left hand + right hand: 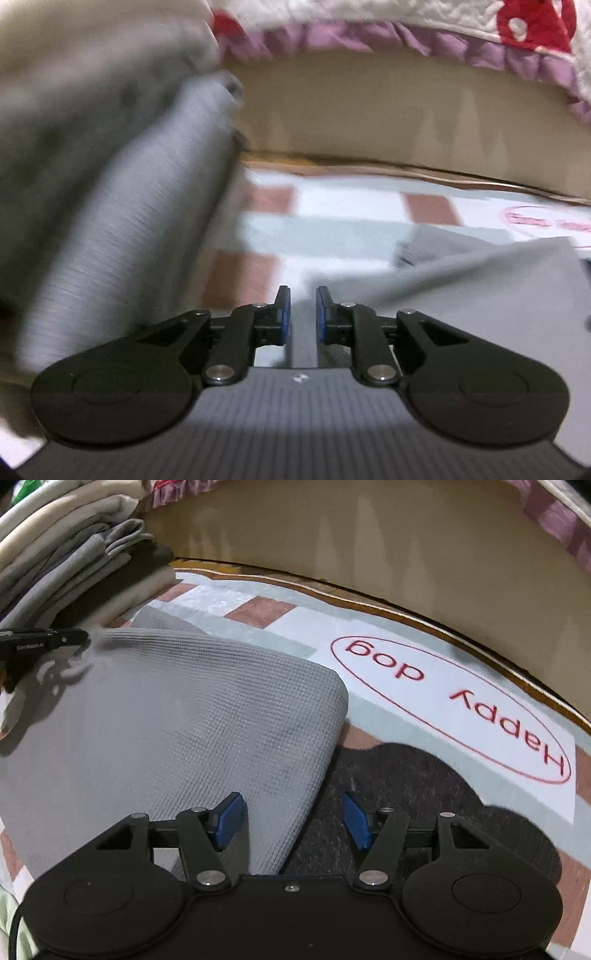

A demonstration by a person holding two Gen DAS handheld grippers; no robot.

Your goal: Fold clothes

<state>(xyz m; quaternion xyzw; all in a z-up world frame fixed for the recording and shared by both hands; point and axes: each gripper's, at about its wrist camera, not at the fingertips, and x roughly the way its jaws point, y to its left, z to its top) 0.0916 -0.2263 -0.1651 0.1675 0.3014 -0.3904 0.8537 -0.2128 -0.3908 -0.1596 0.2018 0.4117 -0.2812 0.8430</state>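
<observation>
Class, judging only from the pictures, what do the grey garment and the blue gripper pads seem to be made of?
Grey garment: probably a matte cotton-type waffle knit, given its fine grid texture and soft rounded fold. Right gripper's pads: likely rubber or soft plastic, with a ridged blue surface; the exact material cannot be told.

Right wrist view: the checked mat (258, 609) bears the red words "Happy dog" (452, 705) inside a red oval, seen upside down, ahead and right of the fingers. The other gripper (44, 644), far left, carries small white lettering, apparently "GenRobot.AI". Left wrist view: the oval's text is blurred, unreadable.
</observation>
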